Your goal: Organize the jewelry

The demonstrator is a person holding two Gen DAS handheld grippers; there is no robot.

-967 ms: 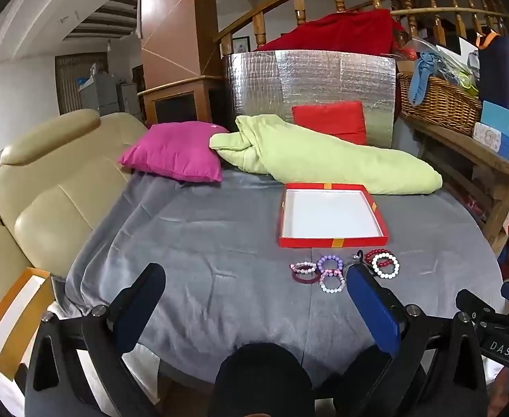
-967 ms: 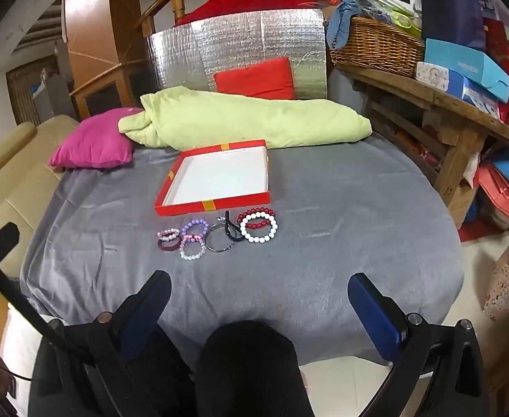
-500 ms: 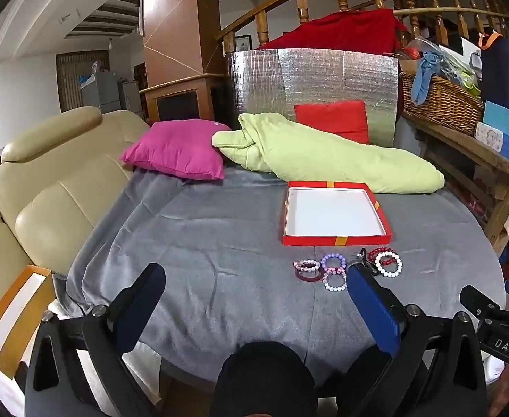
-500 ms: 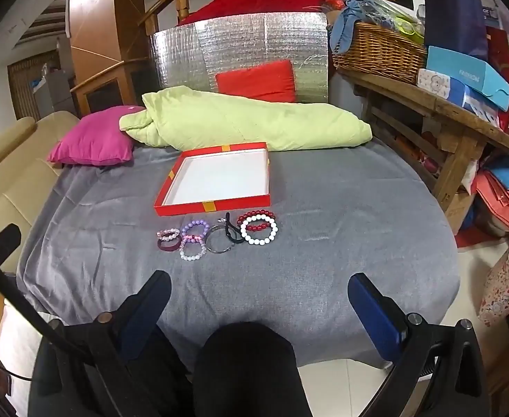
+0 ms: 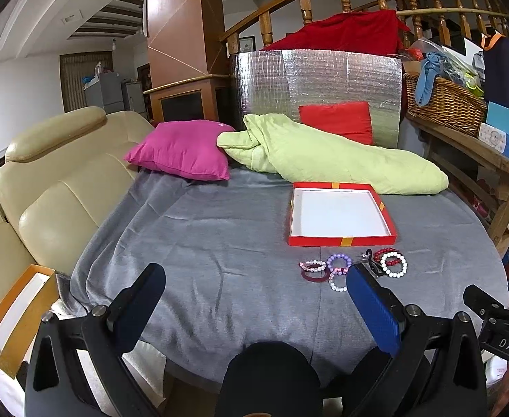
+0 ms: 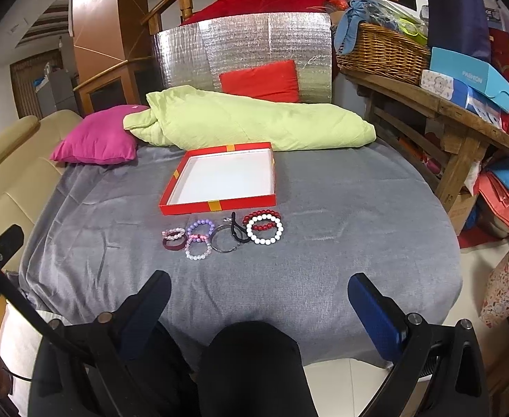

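Several bead bracelets lie in a row on the grey cloth just in front of a shallow red box point(image 6: 219, 205) point(image 5: 341, 241) with a white, bare floor. Among them are a white bead bracelet point(image 6: 265, 229) point(image 5: 393, 264) over a dark red one, a purple one point(image 6: 201, 226) point(image 5: 339, 260), a metal ring point(image 6: 224, 240), and a maroon band point(image 6: 174, 244) point(image 5: 313, 276). My left gripper point(image 5: 254, 285) stands open with nothing in it, nearer than the bracelets; its right finger covers the metal ring. My right gripper point(image 6: 259, 292) is open too, holding nothing, short of the row.
The grey-covered round table point(image 6: 358, 208) carries a pink cushion point(image 5: 181, 149) and a lime quilt point(image 6: 247, 121) at the back. A beige sofa point(image 5: 56, 187) stands left, with an orange box point(image 5: 15, 316) on it. A wooden bench point(image 6: 445, 111) with a basket and boxes stands right.
Both views have slid slightly toward the table and to the left; the bracelets and box stay where they were. Both grippers remain open.
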